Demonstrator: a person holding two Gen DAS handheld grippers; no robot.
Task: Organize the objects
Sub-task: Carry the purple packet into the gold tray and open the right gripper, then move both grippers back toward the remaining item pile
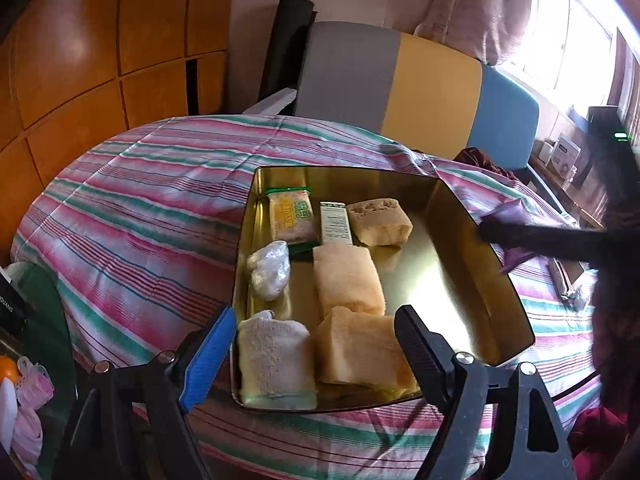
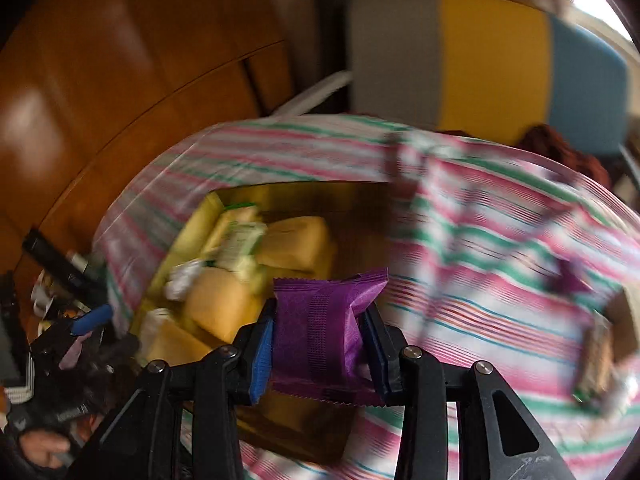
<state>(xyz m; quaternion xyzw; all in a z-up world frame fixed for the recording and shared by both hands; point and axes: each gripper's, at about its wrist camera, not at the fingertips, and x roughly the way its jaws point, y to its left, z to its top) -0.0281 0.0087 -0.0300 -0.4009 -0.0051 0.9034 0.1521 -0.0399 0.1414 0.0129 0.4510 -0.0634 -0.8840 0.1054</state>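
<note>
A gold tray [image 1: 440, 272] lies on the striped cloth and holds a green-yellow packet [image 1: 290, 216], a small white box [image 1: 335, 222], a brown cake [image 1: 380, 220], a foil lump [image 1: 269, 268], two sponge cakes [image 1: 347, 280] and a white towel [image 1: 274, 356]. My left gripper [image 1: 316, 356] hangs open over the tray's near edge with nothing between its fingers. My right gripper [image 2: 320, 344] is shut on a purple packet [image 2: 328, 320], above the tray's right edge [image 2: 304, 200]. In the left wrist view it is a dark blurred bar [image 1: 540, 240] holding the packet [image 1: 516, 216].
The striped cloth [image 1: 140, 200] covers a round table. A grey, yellow and blue chair back [image 1: 400, 80] stands behind it, with wooden cabinets [image 1: 100, 60] to the left. On the cloth at the right lie a snack bar [image 2: 596, 364] and another purple packet [image 2: 572, 280]. Clutter [image 1: 24, 392] sits low on the left.
</note>
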